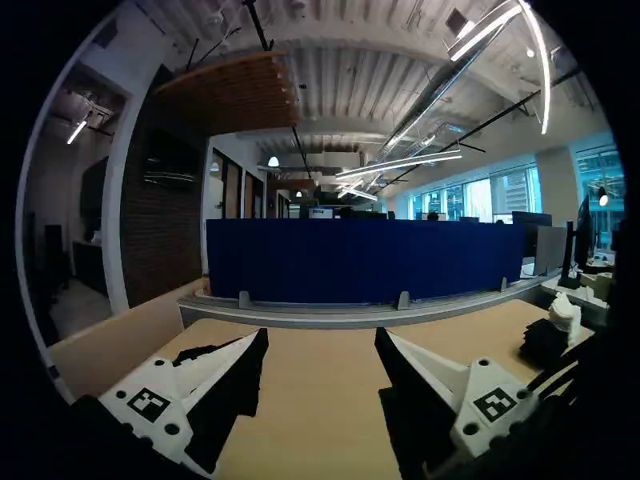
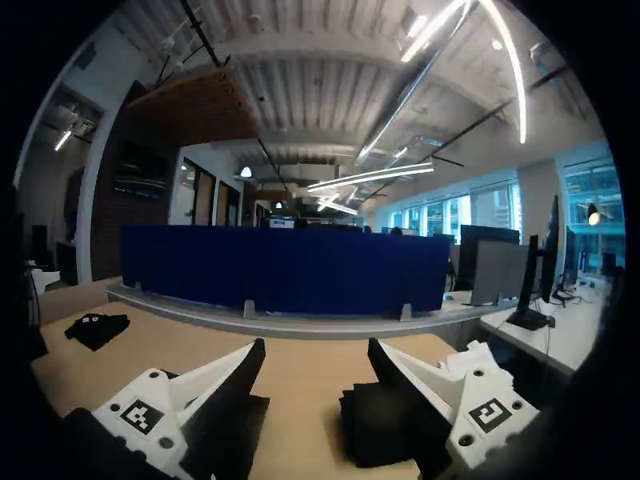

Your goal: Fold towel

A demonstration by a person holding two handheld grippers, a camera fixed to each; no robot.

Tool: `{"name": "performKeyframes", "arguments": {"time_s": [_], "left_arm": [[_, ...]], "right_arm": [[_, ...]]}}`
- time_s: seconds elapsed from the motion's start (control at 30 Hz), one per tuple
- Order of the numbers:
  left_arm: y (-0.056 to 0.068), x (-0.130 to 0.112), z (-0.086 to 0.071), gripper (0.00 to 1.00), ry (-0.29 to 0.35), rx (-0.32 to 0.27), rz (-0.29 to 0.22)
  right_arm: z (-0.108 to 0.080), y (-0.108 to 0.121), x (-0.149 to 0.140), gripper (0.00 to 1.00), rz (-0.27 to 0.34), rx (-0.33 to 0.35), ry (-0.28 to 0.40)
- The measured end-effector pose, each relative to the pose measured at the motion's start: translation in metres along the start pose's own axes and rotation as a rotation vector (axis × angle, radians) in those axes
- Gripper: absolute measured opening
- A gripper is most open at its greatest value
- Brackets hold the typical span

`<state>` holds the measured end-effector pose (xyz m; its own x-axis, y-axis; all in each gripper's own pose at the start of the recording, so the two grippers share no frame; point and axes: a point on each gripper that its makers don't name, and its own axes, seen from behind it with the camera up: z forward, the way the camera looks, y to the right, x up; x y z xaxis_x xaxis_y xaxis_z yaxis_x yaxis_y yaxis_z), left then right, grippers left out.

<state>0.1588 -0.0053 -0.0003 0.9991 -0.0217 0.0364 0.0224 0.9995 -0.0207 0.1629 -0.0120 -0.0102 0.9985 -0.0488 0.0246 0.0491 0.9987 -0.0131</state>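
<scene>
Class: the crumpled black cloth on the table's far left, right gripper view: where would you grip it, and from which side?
Probably a raised fold near the edge of the black cloth, from above on its near side: it lies in a low, rumpled heap on the table.

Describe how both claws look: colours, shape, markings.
The left claw and right claw look alike: two white, angular plastic fingers tapering to points, black on their inner faces. Each finger carries a square black-and-white coded tag and small round holes.
</scene>
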Motion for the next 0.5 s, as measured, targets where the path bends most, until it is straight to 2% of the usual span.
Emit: {"name": "performKeyframes", "arguments": {"time_s": [0.1, 0.23, 0.4, 0.5], "left_arm": [[0.0, 0.021, -0.002, 0.99, -0.005, -0.004, -0.005], [0.003, 0.035, -0.004, 0.99, -0.016, -0.014, 0.008], [0.005, 0.049, -0.002, 0.99, -0.024, -0.027, 0.03], [0.011, 0.052, -0.002, 0.99, -0.037, -0.053, 0.036]], "right_arm": [[-0.001, -0.002, 0.024, 1.0, 0.006, -0.001, -0.008], [-0.003, -0.002, 0.05, 1.0, 0.007, -0.006, -0.005], [-0.003, 0.0, 0.065, 1.0, 0.002, -0.003, -0.007], [-0.002, -0.003, 0.068, 1.0, -0.01, 0.017, -0.025]]}}
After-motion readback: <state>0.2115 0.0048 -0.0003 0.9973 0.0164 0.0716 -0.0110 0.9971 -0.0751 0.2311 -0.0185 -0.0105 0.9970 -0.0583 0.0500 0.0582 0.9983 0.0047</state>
